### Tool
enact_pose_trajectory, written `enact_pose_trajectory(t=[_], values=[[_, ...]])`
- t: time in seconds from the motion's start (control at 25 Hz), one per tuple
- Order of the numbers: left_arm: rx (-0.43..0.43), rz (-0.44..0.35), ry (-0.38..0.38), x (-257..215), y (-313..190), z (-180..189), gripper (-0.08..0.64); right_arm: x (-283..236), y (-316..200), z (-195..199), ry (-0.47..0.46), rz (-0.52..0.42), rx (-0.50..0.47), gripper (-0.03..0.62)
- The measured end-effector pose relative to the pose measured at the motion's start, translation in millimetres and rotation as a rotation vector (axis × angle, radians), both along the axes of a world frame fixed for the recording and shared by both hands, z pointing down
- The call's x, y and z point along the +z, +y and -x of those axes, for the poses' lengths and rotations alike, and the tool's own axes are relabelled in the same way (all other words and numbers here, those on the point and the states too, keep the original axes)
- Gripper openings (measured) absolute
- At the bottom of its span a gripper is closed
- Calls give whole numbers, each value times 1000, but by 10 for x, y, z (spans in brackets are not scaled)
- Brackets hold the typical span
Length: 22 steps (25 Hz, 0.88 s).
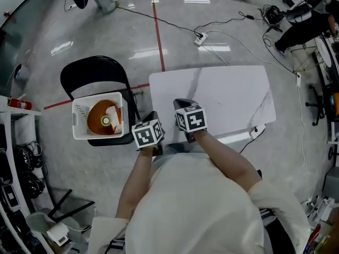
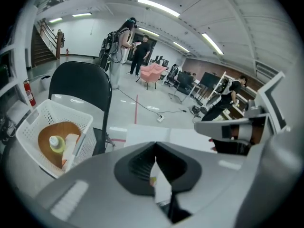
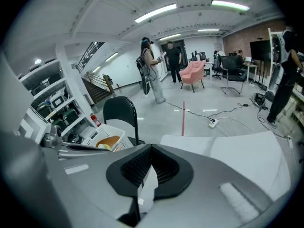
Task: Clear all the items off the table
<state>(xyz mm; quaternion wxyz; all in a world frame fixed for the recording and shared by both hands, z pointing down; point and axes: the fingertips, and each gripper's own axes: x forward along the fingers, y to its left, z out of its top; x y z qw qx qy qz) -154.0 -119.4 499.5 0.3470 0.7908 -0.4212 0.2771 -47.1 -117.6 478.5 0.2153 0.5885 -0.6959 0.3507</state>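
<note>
**Step in hand.** The white rectangular table (image 1: 228,94) shows no item on its visible top. The strip at its 6 o'clock edge is hidden behind the grippers and the person's body. The task's things lie in the white perforated plastic basket (image 1: 78,109), which sits on the seat of the black folding chair (image 1: 90,70) at 9 o'clock from the table. Inside it are an orange round dish (image 1: 98,119), a small pale bottle (image 2: 56,144) and a white object that cannot be identified. Judgement: clearing is at or near its end.

**Tool state.** The left gripper (image 2: 155,148) has its jaws together, with nothing between them. The right gripper (image 3: 152,148) is likewise closed and empty. Both hang over the table's 7 o'clock corner.

**Next move.** Check the hidden near edge. If an item is there, part the jaws before approaching it. If not, no further pick is needed.

**Surroundings and obstructions.**
- A red tape line (image 1: 158,36) runs on the floor at 12 o'clock.
- Black and white cables with a white power strip (image 1: 199,38) lie beyond the table.
- Two people stand far off (image 3: 156,68), near a pink armchair (image 3: 195,70).
- Nothing stands between the grippers and the basket. The chair back rises on the basket's far side.
</note>
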Motion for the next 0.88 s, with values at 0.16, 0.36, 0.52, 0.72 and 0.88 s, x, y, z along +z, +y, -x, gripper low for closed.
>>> enact_pose_trajectory(t=[0.16,0.36,0.52,0.72,0.88], values=[[39,-8,2,-32,158,-240,9,-5,227,-295,-5,-3,57,-2],[65,-15,-3,-81,401,-409,9,-35,525,-503,-14,-6,99,-2],[85,-17,-9,-116,655,-505,9,-74,806,-600,-19,-10,117,-2],[107,-22,-9,-145,944,-606,9,-89,1126,-703,-19,-13,137,-2],[123,-29,-11,-183,1182,-666,9,-106,1389,-768,-23,-19,156,-2]])
